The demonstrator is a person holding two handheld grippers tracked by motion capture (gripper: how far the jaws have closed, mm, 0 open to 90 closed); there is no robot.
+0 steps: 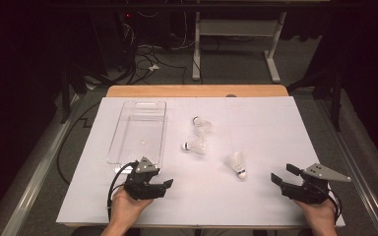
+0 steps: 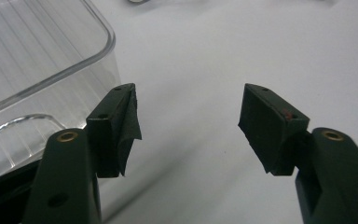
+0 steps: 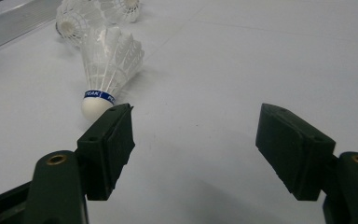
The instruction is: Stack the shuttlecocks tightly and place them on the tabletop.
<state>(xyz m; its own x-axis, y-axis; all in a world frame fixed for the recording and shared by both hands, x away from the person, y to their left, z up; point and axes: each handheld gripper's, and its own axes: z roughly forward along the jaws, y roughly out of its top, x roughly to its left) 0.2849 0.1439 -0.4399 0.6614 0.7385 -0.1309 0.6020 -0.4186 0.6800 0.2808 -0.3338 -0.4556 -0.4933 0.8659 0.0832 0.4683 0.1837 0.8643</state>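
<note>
3 white shuttlecocks lie on the white desk (image 1: 256, 196), all on their sides. The nearest shuttlecock (image 1: 236, 163) rests right of the desk's middle, its cork tip pointing toward the near edge; in the right gripper view the same shuttlecock (image 3: 108, 65) shows a blue band around its cork, and that cork sits just beyond the left jaw, whether touching it or not I cannot tell. The middle shuttlecock (image 1: 195, 145) lies close to the desk's centre with its cork pointing toward the left edge, and the far shuttlecock (image 1: 202, 126) lies just behind it, cork toward the far edge; these 2 are near each other, well apart from the nearest one.

A clear plastic tray (image 1: 128, 125) stands on the left half of the desk, its long sides running from the near edge toward the far edge, with nothing visible inside.

The left gripper (image 1: 163, 186) rests by the near edge just in front of the tray's near end, jaws spread wide and holding nothing; in the left gripper view the tray's rounded corner (image 2: 103, 42) sits just beside the left jaw. The right gripper (image 1: 281, 174) rests near the near right corner, jaws also spread wide and bare, pointing toward the nearest shuttlecock.
</note>
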